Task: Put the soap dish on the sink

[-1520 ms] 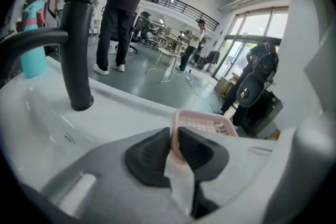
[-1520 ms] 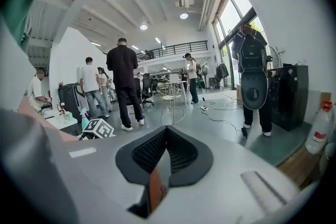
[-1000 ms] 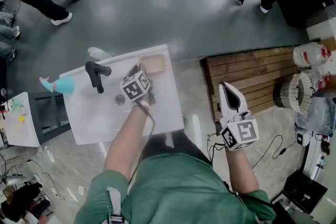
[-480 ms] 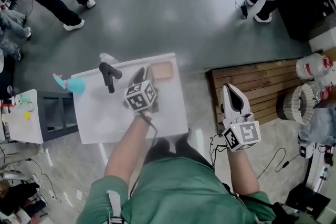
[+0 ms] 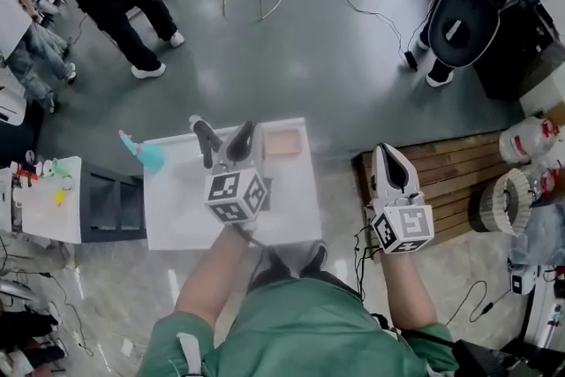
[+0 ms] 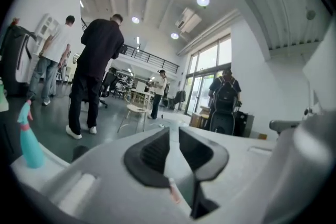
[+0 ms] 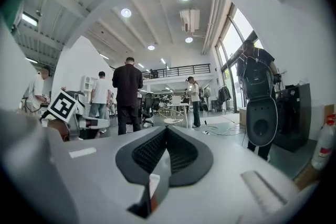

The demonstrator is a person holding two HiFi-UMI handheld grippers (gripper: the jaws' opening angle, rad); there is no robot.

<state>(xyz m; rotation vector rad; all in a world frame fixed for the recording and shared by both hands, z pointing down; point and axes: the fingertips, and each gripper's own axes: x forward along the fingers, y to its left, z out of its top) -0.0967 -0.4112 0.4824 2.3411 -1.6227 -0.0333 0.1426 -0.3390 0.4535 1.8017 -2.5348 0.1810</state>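
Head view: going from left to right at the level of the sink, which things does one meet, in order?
teal spray bottle → black faucet → left gripper → soap dish → right gripper

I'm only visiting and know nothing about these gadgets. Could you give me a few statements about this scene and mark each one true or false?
1. The soap dish lies on the sink, at a far corner. True.
2. The left gripper grips the soap dish. False: its jaws stand slightly apart with nothing between them, and the dish lies beside it.
3. The right gripper has its jaws together. True.
4. The teal spray bottle stands in the sink basin. False: it is outside the sink, off its left edge.
5. The right gripper is over the sink. False: it is off to the sink's right, by the wooden pallet.
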